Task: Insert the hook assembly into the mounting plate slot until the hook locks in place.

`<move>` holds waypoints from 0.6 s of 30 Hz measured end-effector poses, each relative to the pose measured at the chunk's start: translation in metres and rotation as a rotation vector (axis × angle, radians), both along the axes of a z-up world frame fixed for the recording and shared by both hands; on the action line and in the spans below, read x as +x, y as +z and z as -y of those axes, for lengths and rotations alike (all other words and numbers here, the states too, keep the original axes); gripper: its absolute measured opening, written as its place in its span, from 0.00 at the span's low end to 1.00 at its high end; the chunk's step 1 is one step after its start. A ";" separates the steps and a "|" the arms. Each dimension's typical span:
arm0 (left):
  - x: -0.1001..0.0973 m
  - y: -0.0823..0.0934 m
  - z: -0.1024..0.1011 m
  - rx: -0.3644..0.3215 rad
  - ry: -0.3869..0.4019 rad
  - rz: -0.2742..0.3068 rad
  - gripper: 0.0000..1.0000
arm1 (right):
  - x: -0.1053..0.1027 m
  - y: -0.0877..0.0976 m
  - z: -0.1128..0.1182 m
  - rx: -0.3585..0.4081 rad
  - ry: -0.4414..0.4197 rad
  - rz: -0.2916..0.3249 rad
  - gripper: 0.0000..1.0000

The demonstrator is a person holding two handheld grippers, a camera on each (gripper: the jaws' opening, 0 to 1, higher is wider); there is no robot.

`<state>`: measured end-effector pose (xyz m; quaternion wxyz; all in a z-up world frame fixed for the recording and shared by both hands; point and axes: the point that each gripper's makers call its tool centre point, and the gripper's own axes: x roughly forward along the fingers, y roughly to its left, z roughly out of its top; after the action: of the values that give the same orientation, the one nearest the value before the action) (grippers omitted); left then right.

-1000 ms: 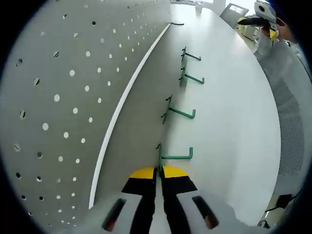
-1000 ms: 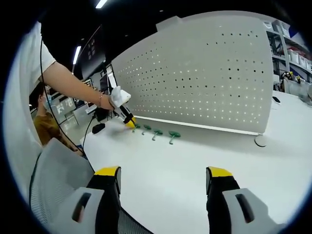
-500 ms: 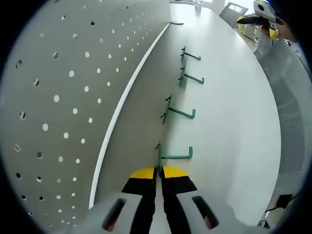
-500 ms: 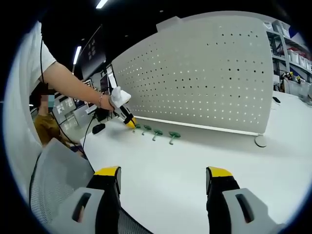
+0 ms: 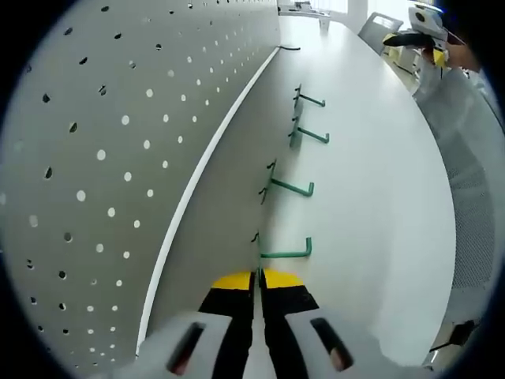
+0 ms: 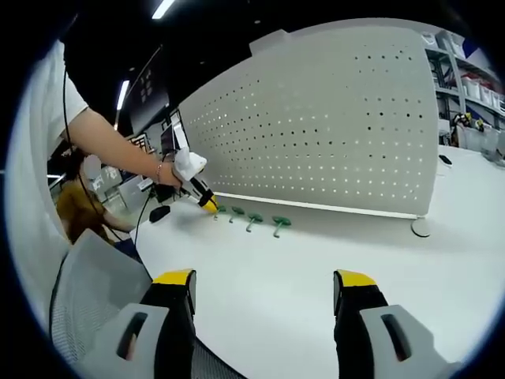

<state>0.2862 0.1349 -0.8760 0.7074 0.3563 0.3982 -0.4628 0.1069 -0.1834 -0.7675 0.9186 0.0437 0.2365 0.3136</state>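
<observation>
We are working at a white desk (image 6: 316, 276) with a perforated mounting plate (image 6: 331, 134) standing upright along its far edge. Four green hooks are lying in a row on the desk, close to the foot of the plate. In the left gripper view, the left gripper (image 5: 256, 278) is pressing its jaws together, with almost no gap between the yellow tips, and the nearest hook (image 5: 284, 253) is sitting right at these tips. It seems we are pinching the back end of this hook, but the contact itself is hidden by the jaws, so this is only our judgement. The other three hooks (image 5: 288, 188) are lying further along the desk, apart from each other.

In the right gripper view, the right gripper (image 6: 264, 296) is hanging over the near edge of the desk with its jaws wide apart and nothing between them. It is watching the left gripper (image 6: 207, 201) from a distance, at the left end of the hook row.

To do this step well, we are thinking the grip must be firm on the hook's back end, so it is not turning when lifted. Then the small prongs should be pointing at the plate holes, entering tilted and rotating down until they lock. The right gripper should be keeping back, so plate and hooks are staying in sight.
</observation>
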 end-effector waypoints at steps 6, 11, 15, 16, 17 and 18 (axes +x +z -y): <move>-0.001 0.006 0.006 -0.050 0.029 0.007 0.02 | 0.001 0.001 -0.001 0.002 0.000 0.007 0.68; -0.003 0.010 0.009 -0.068 0.026 0.022 0.02 | 0.000 0.001 -0.001 0.005 0.000 0.006 0.68; -0.003 0.017 0.014 -0.097 0.029 0.043 0.02 | 0.001 0.004 -0.003 0.005 0.003 0.014 0.68; -0.003 0.019 0.015 -0.105 0.032 0.047 0.02 | 0.002 0.004 -0.003 0.005 0.004 0.016 0.68; -0.002 0.021 0.016 -0.110 0.035 0.053 0.02 | 0.002 0.005 -0.003 0.007 0.005 0.018 0.68; -0.002 0.024 0.017 -0.113 0.031 0.063 0.02 | 0.003 0.006 -0.004 0.007 0.006 0.021 0.68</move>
<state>0.2840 0.1181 -0.8524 0.7455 0.3242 0.3544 -0.4620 0.1094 -0.1799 -0.7615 0.9199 0.0429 0.2260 0.3175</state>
